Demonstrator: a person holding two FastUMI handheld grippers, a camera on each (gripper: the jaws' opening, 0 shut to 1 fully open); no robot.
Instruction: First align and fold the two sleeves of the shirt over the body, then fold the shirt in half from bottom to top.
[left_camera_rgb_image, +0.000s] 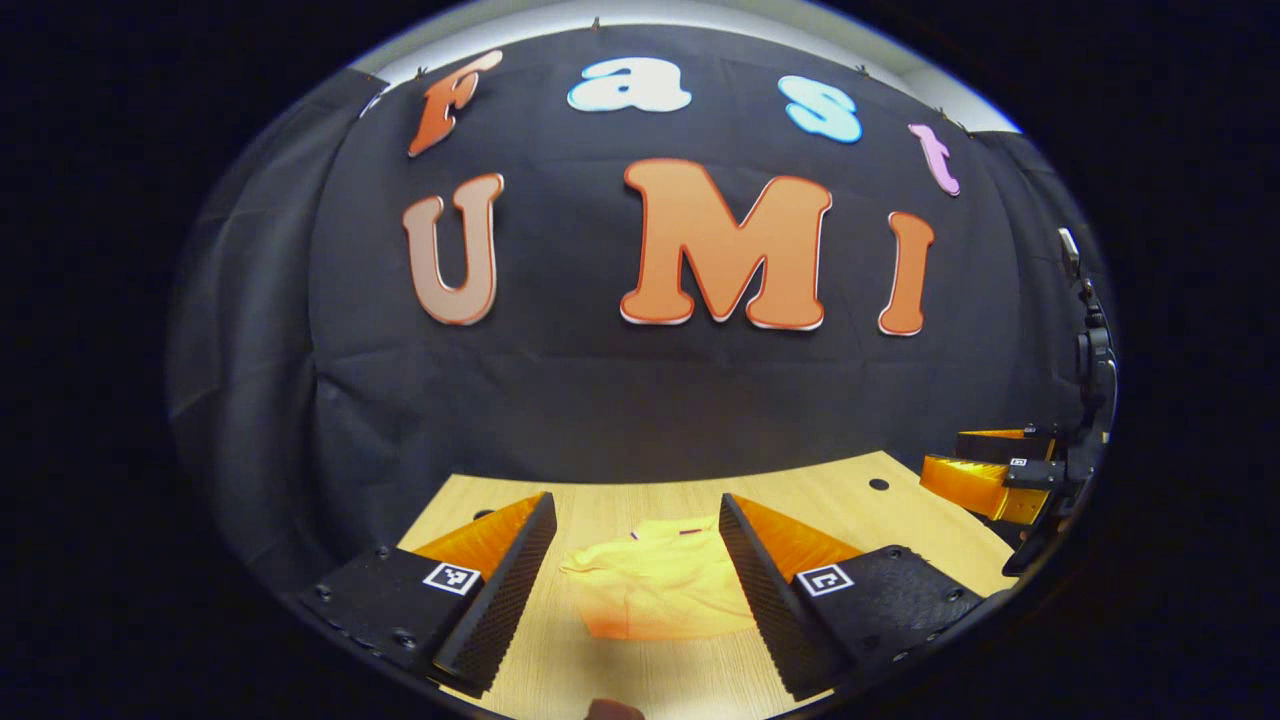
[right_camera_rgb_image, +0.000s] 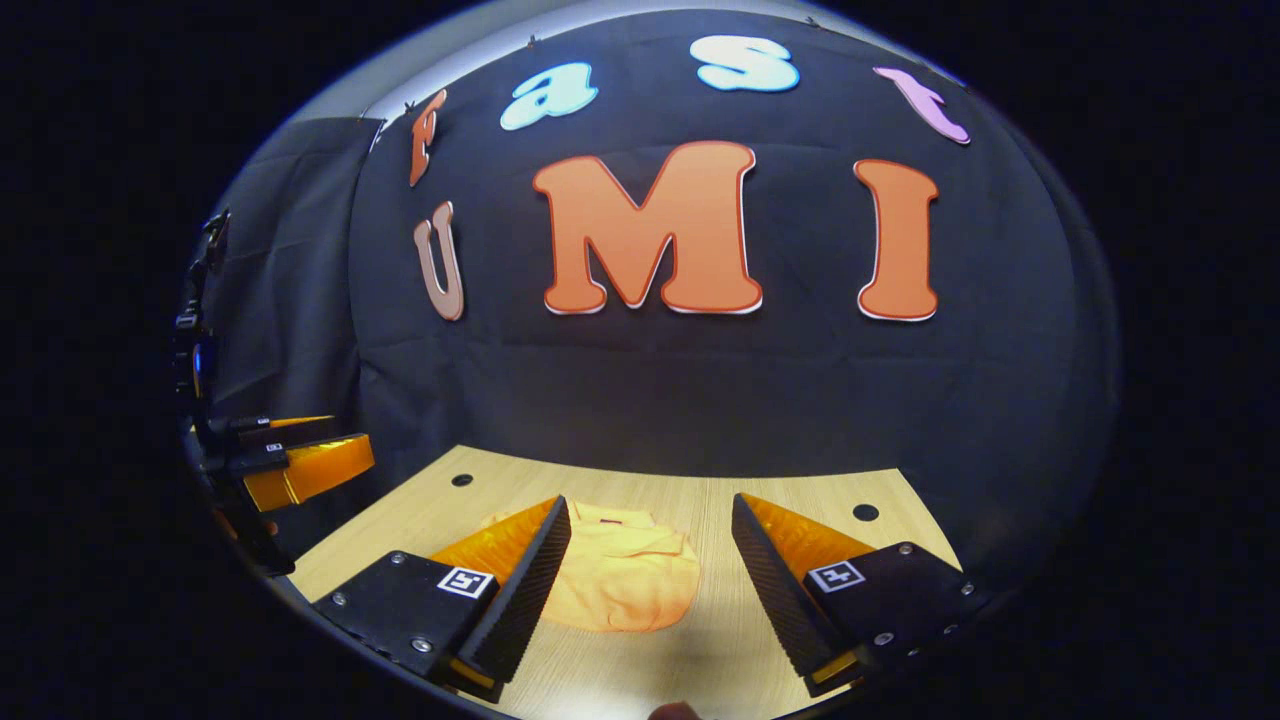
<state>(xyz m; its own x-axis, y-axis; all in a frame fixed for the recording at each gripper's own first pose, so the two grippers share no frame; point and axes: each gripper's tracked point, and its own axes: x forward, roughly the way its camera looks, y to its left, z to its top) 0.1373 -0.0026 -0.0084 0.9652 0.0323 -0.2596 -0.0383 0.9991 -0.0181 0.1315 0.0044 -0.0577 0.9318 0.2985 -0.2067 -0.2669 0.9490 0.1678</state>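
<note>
Both claws hover spread above the table (left_camera_rgb_image: 560, 680); left claw (left_camera_rgb_image: 637, 570), right claw (right_camera_rgb_image: 650, 575), shirt (left_camera_rgb_image: 660, 590) between.

- I count one shirt (left_camera_rgb_image: 662, 588), a yellow-orange one lying on the table at 6 o'clock in the left gripper view, and the same one (right_camera_rgb_image: 622, 578) at 6 o'clock in the right gripper view.
- One wooden table (left_camera_rgb_image: 850, 500).
- Two grippers: my left gripper (left_camera_rgb_image: 636, 585), fingers spread, and my right gripper (right_camera_rgb_image: 650, 580), fingers spread too.
- Two round holes in the tabletop, one (right_camera_rgb_image: 461, 480) at 8 o'clock and one (right_camera_rgb_image: 865, 512) at 4 o'clock in the right gripper view.
</note>
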